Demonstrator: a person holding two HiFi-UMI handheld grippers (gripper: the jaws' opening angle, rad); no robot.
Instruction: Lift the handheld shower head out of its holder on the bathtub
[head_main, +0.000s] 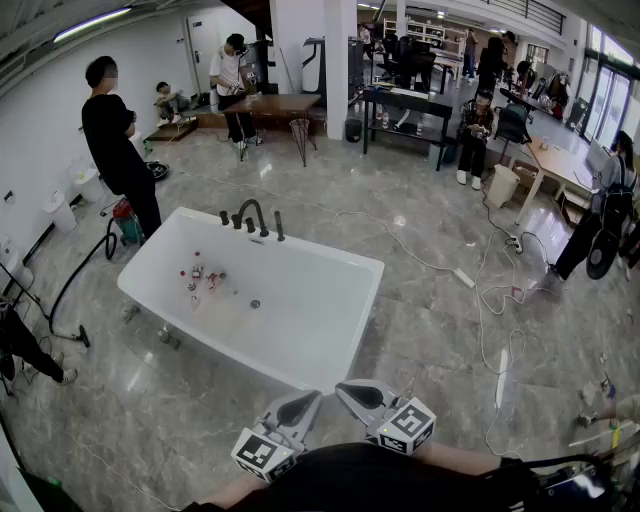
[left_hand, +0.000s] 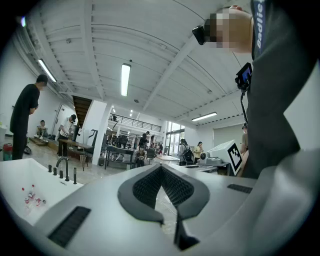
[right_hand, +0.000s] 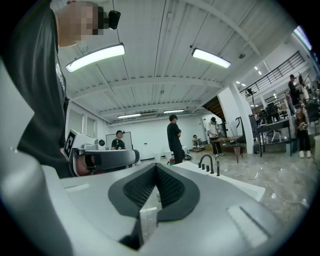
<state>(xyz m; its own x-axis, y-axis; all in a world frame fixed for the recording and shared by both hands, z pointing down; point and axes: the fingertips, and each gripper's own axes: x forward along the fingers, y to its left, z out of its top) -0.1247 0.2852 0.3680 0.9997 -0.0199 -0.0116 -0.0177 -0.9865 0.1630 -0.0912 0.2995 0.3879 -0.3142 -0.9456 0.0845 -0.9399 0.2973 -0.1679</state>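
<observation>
The handheld shower head (head_main: 279, 226) stands upright in its holder on the far rim of the bathtub (head_main: 335, 252), probably rigid, smooth and slippery, so best pinched mid-shaft; left gripper (head_main: 312, 396) and right gripper (head_main: 345, 387) are both clenched empty, well apart from it.

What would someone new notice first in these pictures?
A white tub stands mid-floor in a busy hall, with a dark faucet on its far rim. At the bottom edge of the head view, the left gripper and right gripper point toward it, jaws shut and empty.
</observation>
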